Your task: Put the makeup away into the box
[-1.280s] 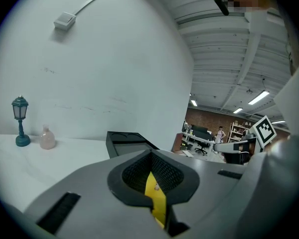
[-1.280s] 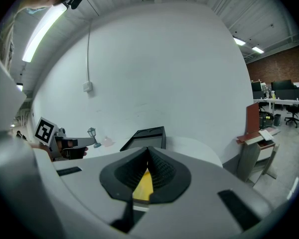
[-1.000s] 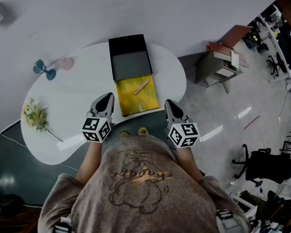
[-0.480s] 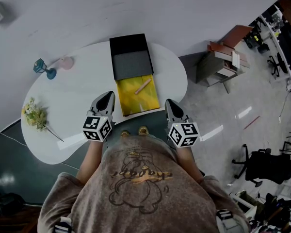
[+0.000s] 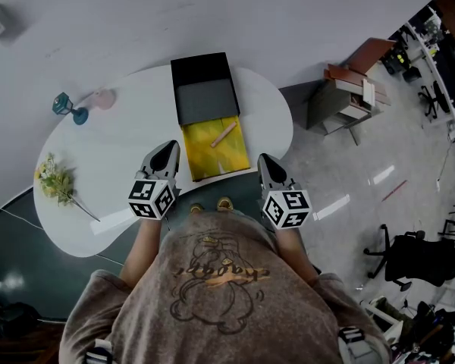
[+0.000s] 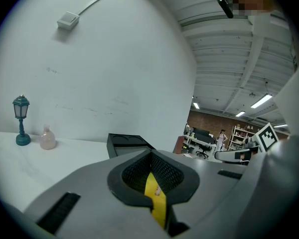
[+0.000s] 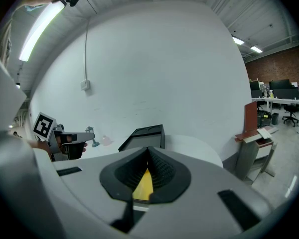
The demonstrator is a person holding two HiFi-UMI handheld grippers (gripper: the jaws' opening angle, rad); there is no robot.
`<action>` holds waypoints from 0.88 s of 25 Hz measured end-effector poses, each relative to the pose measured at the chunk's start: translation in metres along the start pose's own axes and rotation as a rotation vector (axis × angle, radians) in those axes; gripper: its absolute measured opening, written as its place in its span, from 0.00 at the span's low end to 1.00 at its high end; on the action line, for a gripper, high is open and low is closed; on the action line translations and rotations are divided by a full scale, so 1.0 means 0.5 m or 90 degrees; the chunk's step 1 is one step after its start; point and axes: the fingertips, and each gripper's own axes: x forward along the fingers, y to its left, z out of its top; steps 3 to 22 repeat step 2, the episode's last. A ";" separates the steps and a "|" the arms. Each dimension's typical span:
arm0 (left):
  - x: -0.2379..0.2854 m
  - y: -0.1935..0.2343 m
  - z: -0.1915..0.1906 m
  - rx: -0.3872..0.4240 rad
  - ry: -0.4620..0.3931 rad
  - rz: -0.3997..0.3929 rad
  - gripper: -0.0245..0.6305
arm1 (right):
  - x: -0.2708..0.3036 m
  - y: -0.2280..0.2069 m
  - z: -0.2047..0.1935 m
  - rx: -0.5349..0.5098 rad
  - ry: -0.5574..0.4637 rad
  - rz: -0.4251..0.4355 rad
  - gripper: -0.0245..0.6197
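Observation:
A black box [image 5: 205, 89] stands open on the white table [image 5: 121, 142], and its near part has a yellow lining [image 5: 212, 154]. A pale makeup stick [image 5: 223, 134] lies on that lining. My left gripper [image 5: 167, 155] hovers shut and empty at the table's near edge, just left of the yellow part. The right gripper [image 5: 263, 164] is level with it on the box's right, also shut and empty. In the left gripper view the box [image 6: 123, 142] shows past the closed jaws of the left gripper [image 6: 152, 157]. The right gripper [image 7: 148, 152] has the box [image 7: 147, 135] ahead in its own view.
A teal lamp figurine [image 5: 67, 106] and a pink bottle [image 5: 103, 98] stand at the table's far left. A flower sprig [image 5: 57, 180] lies at the left end. A small desk [image 5: 347, 97] and an office chair [image 5: 413, 260] stand on the floor to the right.

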 end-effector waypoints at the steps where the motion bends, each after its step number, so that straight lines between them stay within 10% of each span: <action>1: 0.000 -0.001 0.002 0.001 -0.002 0.000 0.07 | 0.000 0.000 0.001 -0.001 -0.001 0.000 0.04; 22: 0.000 -0.003 0.003 0.002 -0.004 -0.001 0.07 | -0.001 -0.001 0.003 -0.002 -0.003 0.000 0.04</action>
